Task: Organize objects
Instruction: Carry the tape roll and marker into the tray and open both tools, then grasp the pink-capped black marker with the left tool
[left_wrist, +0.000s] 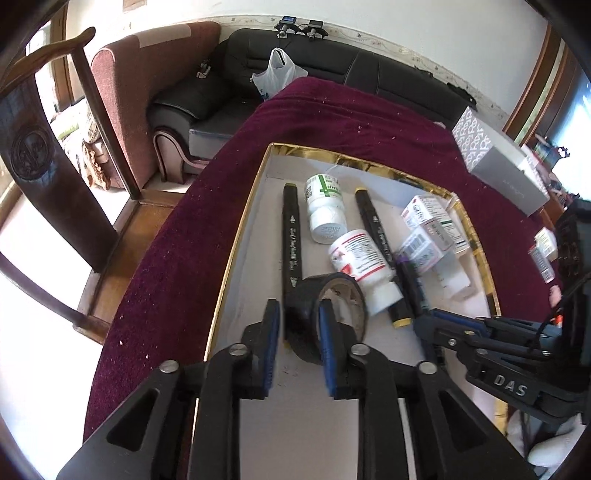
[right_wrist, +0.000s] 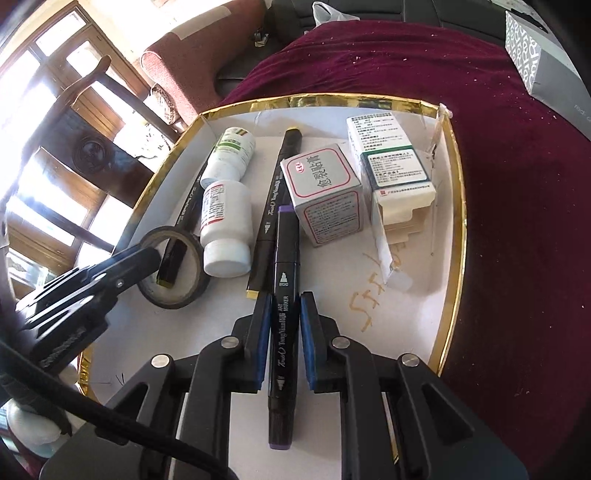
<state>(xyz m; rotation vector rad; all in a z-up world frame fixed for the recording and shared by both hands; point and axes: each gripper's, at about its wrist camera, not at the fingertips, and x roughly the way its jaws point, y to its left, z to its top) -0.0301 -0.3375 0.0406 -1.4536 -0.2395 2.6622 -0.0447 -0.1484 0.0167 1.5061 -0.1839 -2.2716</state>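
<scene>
- Tray (right_wrist: 448, 206), gold-rimmed with a white floor, sits on the maroon cloth (right_wrist: 517, 184); everything I count below lies inside it.
- Markers: three. Two black ones with yellow ends (right_wrist: 275, 199) (left_wrist: 290, 236), plus one purple-ended marker (right_wrist: 282, 314) near the tray's front edge.
- Pill bottles: two, both white and lying on their sides. Green-label bottle (right_wrist: 231, 155) is toward the tray's far left; red-label bottle (right_wrist: 223, 225) is just in front of it.
- Cartons: two. Square carton (right_wrist: 325, 192) is mid-tray; the taller carton (right_wrist: 395, 162) is beside it toward the tray's right rim, flap open.
- Tape roll (right_wrist: 173, 269): one, black, at the tray's left side, overlapping the end of a yellow-ended marker.
- Right gripper (right_wrist: 283, 339): my jaws straddle the purple marker, nearly clenched; I can't tell if the pads actually press it.
- Left gripper (left_wrist: 295, 336): one finger (left_wrist: 325, 332) is inside the roll's hole, the other outside its wall; jaws slack, not pinching.
- Grey box (left_wrist: 495, 166): one, outside the tray, on the cloth beyond its far right corner.
</scene>
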